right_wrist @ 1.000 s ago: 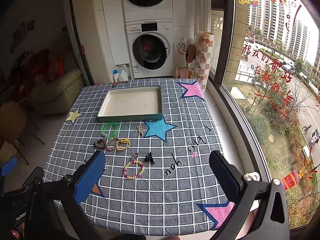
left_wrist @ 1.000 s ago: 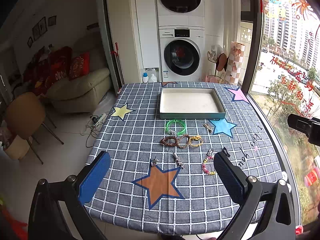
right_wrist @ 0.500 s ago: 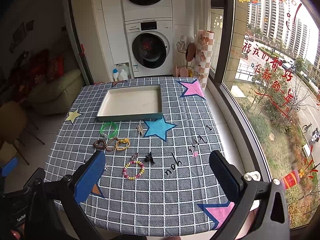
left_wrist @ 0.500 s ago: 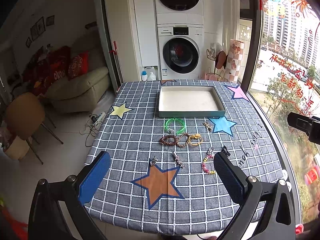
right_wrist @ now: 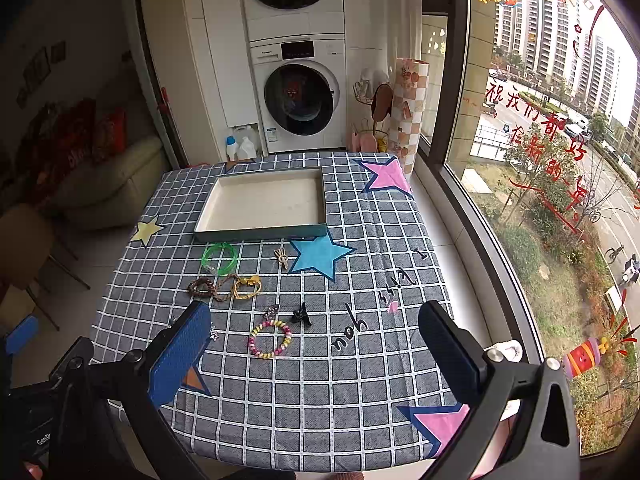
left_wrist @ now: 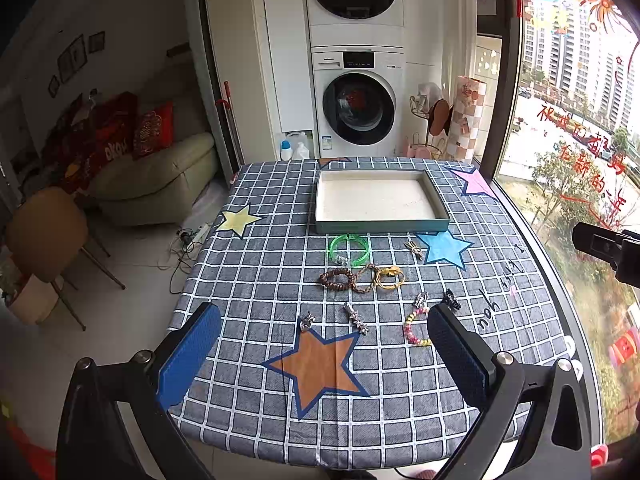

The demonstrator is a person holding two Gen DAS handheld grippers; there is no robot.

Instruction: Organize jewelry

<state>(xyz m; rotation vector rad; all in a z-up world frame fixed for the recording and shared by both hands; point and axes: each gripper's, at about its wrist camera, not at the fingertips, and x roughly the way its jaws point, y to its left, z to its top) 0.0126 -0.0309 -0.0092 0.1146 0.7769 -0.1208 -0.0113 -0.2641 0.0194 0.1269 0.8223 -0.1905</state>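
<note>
1. Nothing picked yet. My left gripper (left_wrist: pixel 320 350) and right gripper (right_wrist: pixel 316 346) both hang over the near edge of the bench (left_wrist: pixel 248 280), fingers spread wide, nothing between them.
2. Tray (left_wrist: pixel 380 226) sits at the far middle of the bench, looks bare inside. I judge it as the drop target for all the jewelry.
3. Jewelry lies loose on the cloth between me and the tray:
   - green bangle (left_wrist: pixel 348 249) just in front of the tray's near wall
   - small gold charm (left_wrist: pixel 414 249) beside the blue star (left_wrist: pixel 444 247)
   - brown bead bracelet (left_wrist: pixel 338 279), a braided loop and a yellow ring (left_wrist: pixel 390 277) in a row, touching or close to it
   - two small silver pieces (left_wrist: pixel 356 318) by the orange star (left_wrist: pixel 320 364)
   - colour bead bracelet (right_wrist: pixel 270 338) and black clip (right_wrist: pixel 301 315) nearest my right fingers
4. Step in hand: choosing and approaching the first piece. Task looks to be at its start.
5. Next move, my call: right gripper drops to the colour bead bracelet, one finger inside the loop and one outside, close on the strand, lift, carry to the tray.
6. Needs: fingertips right down on the cloth, since the pieces are thin and flat. Risk: snagging the cloth, or dragging the black clip along.
</note>
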